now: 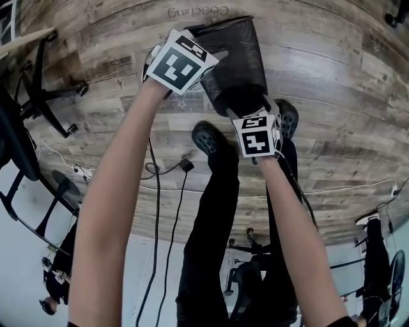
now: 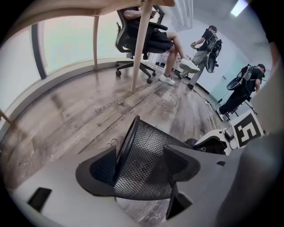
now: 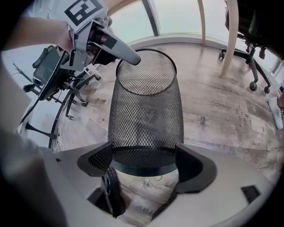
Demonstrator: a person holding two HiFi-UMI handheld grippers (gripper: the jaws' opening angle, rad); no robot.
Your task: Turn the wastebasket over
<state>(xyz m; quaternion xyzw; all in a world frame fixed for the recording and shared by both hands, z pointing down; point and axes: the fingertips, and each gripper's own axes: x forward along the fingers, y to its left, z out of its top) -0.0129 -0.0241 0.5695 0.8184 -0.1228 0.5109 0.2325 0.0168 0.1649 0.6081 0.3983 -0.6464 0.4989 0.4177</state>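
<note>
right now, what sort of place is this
Most likely an open office or lab workspace: rolling office chairs, a wooden-legged table by big windows, and cables trailing over the wood-plank floor.

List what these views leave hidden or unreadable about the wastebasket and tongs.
Head view: the left tongs hidden under their marker cube; so is part of the wastebasket rim.
Head view: the right tongs hidden likewise.
Left gripper view: floor lettering too blurred to read.
</note>
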